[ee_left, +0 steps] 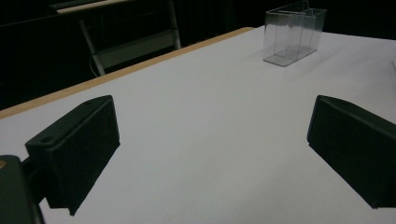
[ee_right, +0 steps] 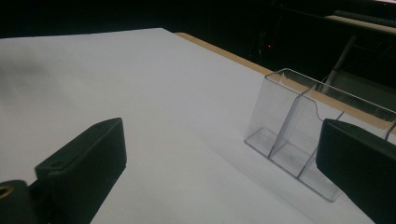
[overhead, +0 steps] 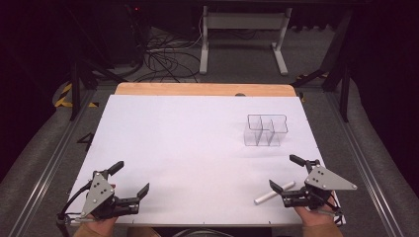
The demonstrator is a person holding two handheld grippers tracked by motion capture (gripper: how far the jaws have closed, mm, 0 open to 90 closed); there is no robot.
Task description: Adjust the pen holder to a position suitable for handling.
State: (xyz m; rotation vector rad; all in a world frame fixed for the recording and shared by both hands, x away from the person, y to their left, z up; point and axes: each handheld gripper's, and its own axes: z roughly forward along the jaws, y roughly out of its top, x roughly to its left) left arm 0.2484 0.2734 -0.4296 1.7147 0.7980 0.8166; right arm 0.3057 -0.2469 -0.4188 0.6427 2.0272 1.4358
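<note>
left gripper (overhead: 132,178): lower left of the high view, jaws spread wide, nothing between them, parked over bare table
right gripper (overhead: 285,173): lower right of the high view, jaws also wide apart, holding nothing
white stick (overhead: 274,192): lies flat at lower right, just beside the right gripper's lower jaw, slanting up to the right (chalk or a marker, can't tell which)
clear organizer (overhead: 266,130): right of centre in the high view, upright, compartments look empty; in the right gripper view it sits at right, partly behind the right-hand jaw (ee_right: 299,135); upper right in the left gripper view (ee_left: 293,31)
table (overhead: 188,143): white sheet, wood edge along the far side
likely step: right gripper closes on the stick, then carries it to the organizer
risk 1: stick is round and flat on a smooth sheet, so an off-centre pinch could roll or squirt it away
risk 2: organizer is light and unanchored, a jaw clipping its rim on the drop could shove or tip it
risk 3: gripped near 1 end, the stick could pivot and miss a narrow compartment
</note>
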